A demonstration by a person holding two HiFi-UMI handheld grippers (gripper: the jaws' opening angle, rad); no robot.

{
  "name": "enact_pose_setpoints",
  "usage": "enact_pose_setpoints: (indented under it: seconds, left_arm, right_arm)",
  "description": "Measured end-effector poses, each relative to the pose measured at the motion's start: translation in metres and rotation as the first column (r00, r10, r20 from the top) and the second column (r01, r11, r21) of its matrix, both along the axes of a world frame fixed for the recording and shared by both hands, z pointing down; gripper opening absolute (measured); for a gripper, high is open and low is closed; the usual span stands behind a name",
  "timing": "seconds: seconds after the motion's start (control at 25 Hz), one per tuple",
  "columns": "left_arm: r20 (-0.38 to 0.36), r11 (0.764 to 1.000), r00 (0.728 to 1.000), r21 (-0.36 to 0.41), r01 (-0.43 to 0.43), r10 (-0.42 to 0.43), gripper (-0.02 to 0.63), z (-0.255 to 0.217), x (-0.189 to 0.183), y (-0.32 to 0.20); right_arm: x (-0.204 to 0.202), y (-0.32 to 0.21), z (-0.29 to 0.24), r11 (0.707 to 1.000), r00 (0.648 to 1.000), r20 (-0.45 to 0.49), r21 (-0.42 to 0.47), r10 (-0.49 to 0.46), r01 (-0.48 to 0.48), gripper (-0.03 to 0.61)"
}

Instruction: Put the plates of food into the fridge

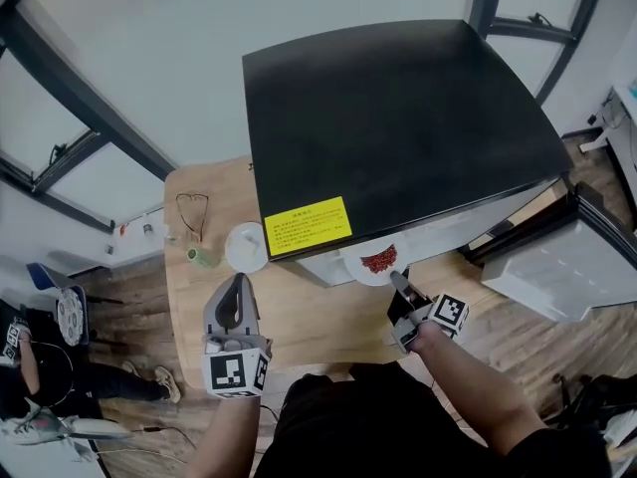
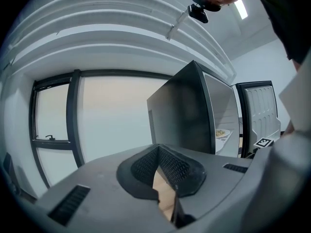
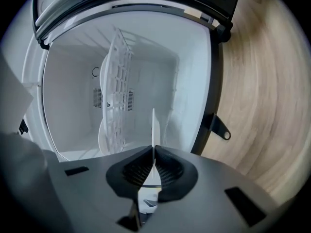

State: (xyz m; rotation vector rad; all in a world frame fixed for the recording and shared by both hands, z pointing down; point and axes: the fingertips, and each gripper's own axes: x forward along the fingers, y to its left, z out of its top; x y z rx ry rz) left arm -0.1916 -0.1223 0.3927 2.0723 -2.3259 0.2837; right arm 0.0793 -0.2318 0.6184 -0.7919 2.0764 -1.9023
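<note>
While the right gripper [image 1: 398,280] clamps 1 unshelved plate of red food [image 1: 354,268] at the open fridge [image 1: 398,118], the left gripper [image 1: 239,285] hangs closed, empty.

From above, the black top of the fridge [image 1: 398,118] hid all of its inside, and the far rim of the plate [image 1: 376,262] clamped in the right gripper [image 1: 397,281] lay tucked under its front edge. In the right gripper view that plate showed only as a thin white edge, so its food was out of sight there. The print on the yellow label [image 1: 308,225] was too small to read. A small green thing [image 1: 204,257] on the table [image 1: 309,317] was too small to name. In the left gripper view a second plate [image 2: 222,133] showed inside the open fridge, its food too small to tell. The fridge door [image 1: 557,267] ran off the right edge, and a person [image 1: 25,366] at lower left was cut by the frame.
</note>
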Motion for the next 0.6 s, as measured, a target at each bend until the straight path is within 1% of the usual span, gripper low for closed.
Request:
enact_pose_setpoints:
  seconds: [0.12,0.28,0.44,0.6]
  left_arm:
    - [0.005,1.0,1.0,-0.003,0.013,-0.013,0.003,0.0,-0.006,0.0]
    - [-0.005,0.999,0.999,-0.02,0.039,-0.039,0.003,0.008,-0.014,0.003]
    - [-0.006,0.997,0.998,-0.039,0.07,-0.07,0.003,0.013,-0.024,0.01]
    - [-0.005,0.993,0.994,-0.052,0.106,-0.106,0.003,0.017,-0.038,0.02]
  right_arm:
    - [-0.011,-0.009,0.001,1.0,1.0,-0.007,-0.007,-0.009,0.009,0.032]
    - [-0.022,-0.02,0.005,1.0,1.0,-0.017,-0.025,-0.015,0.014,0.032]
    - [-0.032,-0.029,0.011,0.999,0.998,-0.056,-0.02,-0.033,0.032,0.032]
    - [-0.043,-0.038,0.016,0.999,0.998,-0.057,-0.024,-0.039,0.038,0.032]
